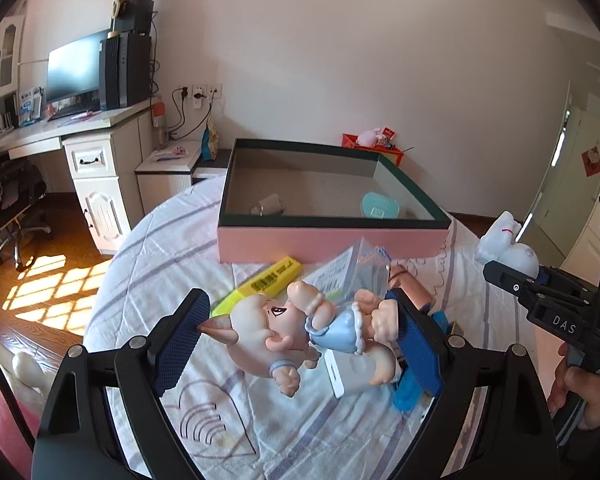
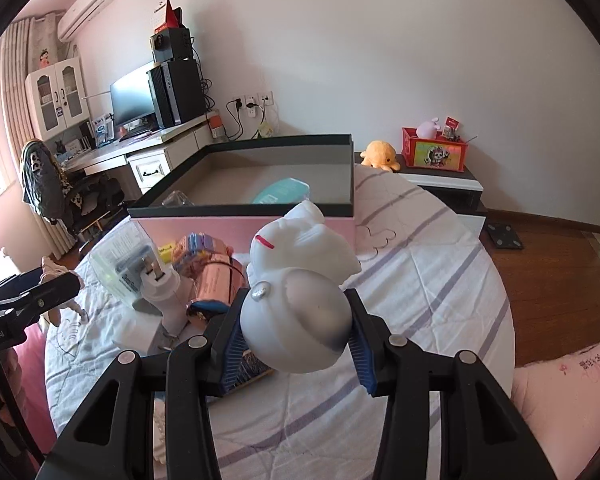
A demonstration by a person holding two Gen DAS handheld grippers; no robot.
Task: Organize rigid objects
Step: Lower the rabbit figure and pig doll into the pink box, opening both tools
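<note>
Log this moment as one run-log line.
left gripper: shut on pig figurine | right gripper: shut on white toy | box: ahead

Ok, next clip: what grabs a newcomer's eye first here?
Two toys held up over the striped bedsheet: a pink pig figurine clamped in the left gripper, a white bunny-like toy in the right gripper. Behind them sits an open pink box, nearly empty.

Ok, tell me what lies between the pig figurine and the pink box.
In the left wrist view, a yellow highlighter and a clear packet lie between pig figurine and pink box.
</note>
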